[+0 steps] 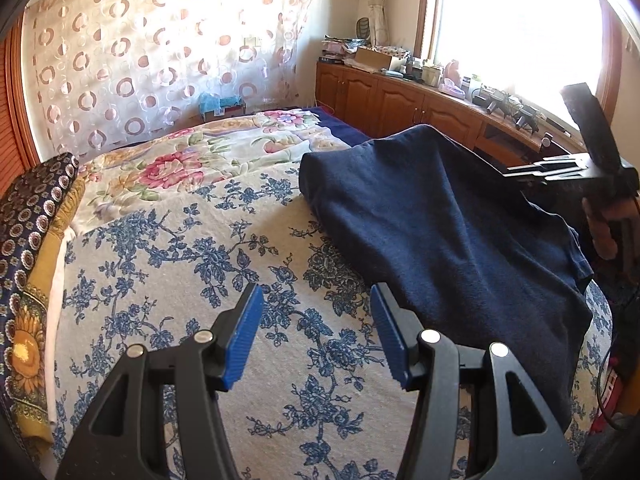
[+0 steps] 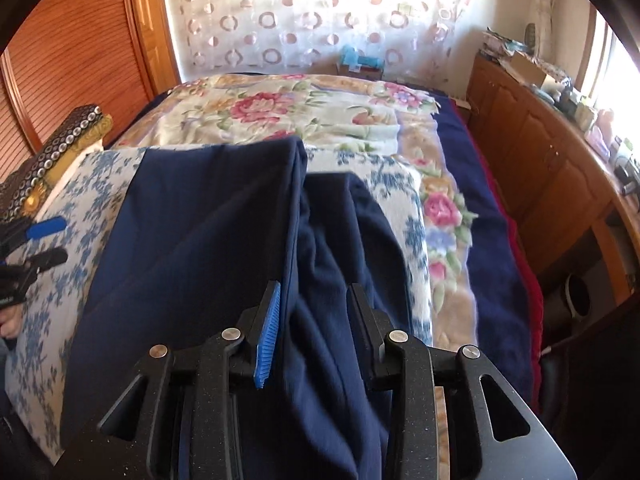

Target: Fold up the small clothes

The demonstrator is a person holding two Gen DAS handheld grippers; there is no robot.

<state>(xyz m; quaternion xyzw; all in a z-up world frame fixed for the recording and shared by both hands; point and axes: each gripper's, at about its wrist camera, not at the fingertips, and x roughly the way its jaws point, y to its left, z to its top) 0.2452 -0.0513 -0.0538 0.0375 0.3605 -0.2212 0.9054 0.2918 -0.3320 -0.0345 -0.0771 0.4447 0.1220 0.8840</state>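
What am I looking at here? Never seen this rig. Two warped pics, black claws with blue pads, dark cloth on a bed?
No robot: a person holds a two-finger gripper in each hand, each with a fisheye camera looking along its fingers, hence the warping. One picture is from the left gripper, the other from the right gripper.

A navy garment lies on the blue-flowered bedspread, partly folded, one edge doubled over.

The left gripper is open above bare bedspread, holding nothing. The right gripper's jaws stand apart with garment folds between them; the pads do not seem to pinch it. The left view also shows the right gripper's body at its right edge.
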